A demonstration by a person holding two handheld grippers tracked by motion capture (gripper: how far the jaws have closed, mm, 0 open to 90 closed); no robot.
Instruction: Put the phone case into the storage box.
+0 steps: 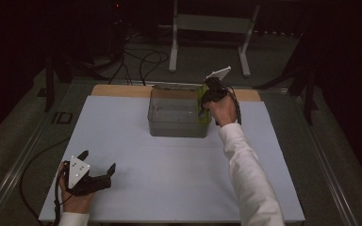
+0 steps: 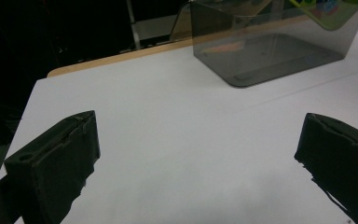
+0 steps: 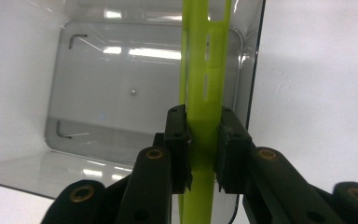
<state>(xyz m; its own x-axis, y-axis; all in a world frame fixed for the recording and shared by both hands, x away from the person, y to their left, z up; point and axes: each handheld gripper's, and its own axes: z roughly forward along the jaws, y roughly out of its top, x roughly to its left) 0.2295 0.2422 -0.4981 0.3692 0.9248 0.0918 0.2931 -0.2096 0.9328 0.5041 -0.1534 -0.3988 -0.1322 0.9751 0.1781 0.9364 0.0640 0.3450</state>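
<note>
Right gripper view: the right claw is clenched on a flat lime-green plastic piece, which stands upright between the pads and runs straight ahead of the claw. Ahead and below it lies the open clear bin; the bin's right wall sits just to the right of the green piece, near but apart from it as far as can be judged.

High view: the right claw holds the green piece at the bin's right end, over the white table. The left claw rests well apart from the bin, near the table's front-left edge, released, with nothing between its jaws. In the left gripper view the bin stands far ahead and to the right of that claw.

Risks from this position:
- The green piece may catch on the bin's right wall if lowered off line, because the gap beside it is small.
- The piece is thin and slotted; a tilt of the claw could twist it in the pads.
- The empty bin may slide if the wall is pushed, since the left claw does not steady it.

No brand, label or readable writing is visible.
</note>
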